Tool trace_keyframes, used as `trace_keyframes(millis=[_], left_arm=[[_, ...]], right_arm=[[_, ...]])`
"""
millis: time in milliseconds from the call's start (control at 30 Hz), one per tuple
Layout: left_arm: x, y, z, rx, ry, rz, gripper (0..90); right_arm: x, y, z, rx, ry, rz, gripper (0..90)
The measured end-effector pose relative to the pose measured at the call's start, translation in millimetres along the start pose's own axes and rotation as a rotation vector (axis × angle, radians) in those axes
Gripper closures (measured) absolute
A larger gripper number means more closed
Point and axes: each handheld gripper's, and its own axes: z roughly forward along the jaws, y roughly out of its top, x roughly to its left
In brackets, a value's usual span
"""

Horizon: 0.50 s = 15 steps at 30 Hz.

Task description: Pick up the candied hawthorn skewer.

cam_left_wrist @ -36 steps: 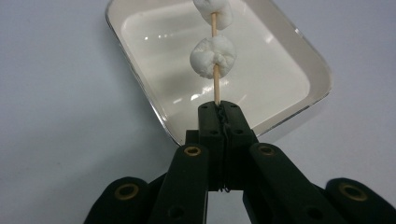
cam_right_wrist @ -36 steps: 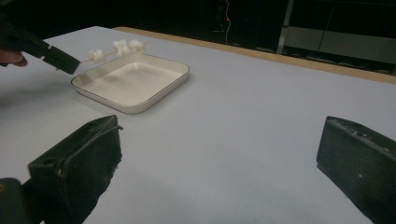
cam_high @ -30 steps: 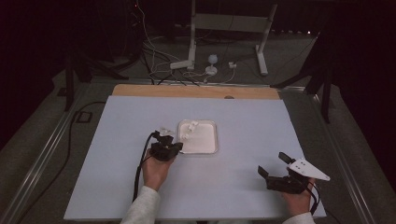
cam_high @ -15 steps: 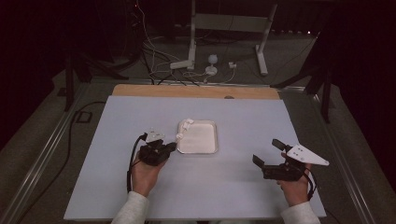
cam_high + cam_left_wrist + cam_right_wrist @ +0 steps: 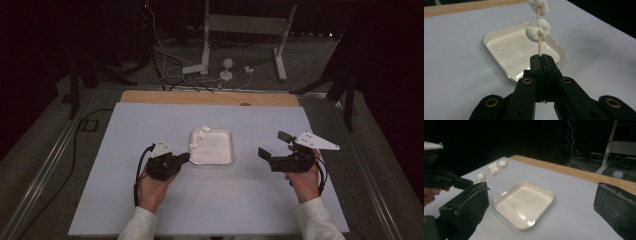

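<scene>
Marshmallows are the weak point: the soft white marshmallows sit threaded on a thin wooden skewer that you pinch only at its bare lower end, so a tilt or a jolt could, I judge, let the stick swivel between the pads or send a marshmallow sliding off. Your left tongs are clamped tight on that skewer, the jaws pressed together with just the stick between them. From the high view the skewer slants away from your left tongs over the near-left edge of the shallow cream square tray, above the pale grey-blue counter; whether its far tip rests on the rim I cannot tell. The tray looks bare and glossy, so a dropped marshmallow might skid or roll out of it. Your right tongs stand wide, nothing between the jaws, well apart from the tray on its right side and pointing in toward it; a hasty sweep inward could knock the tray or strike the skewer. Your left hand lies low and close to the counter, wrist roughly level, while your right hand carries its tongs level too, raised off the surface.
</scene>
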Motion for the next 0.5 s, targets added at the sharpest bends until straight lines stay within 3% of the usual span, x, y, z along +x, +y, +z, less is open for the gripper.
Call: trace_keyframes(millis=[333,500], left_arm=[[-2.7,0.7,-0.5,-0.012,-0.032,0.011,90.0],[-2.6,1.6,-2.1,-0.016,-0.037,0.011,90.0]], right_arm=[[8.6,22.5,29.0,0.022,0.047,0.003,0.0],[10.9,30.4,43.6,0.053,0.077,0.027,0.0]])
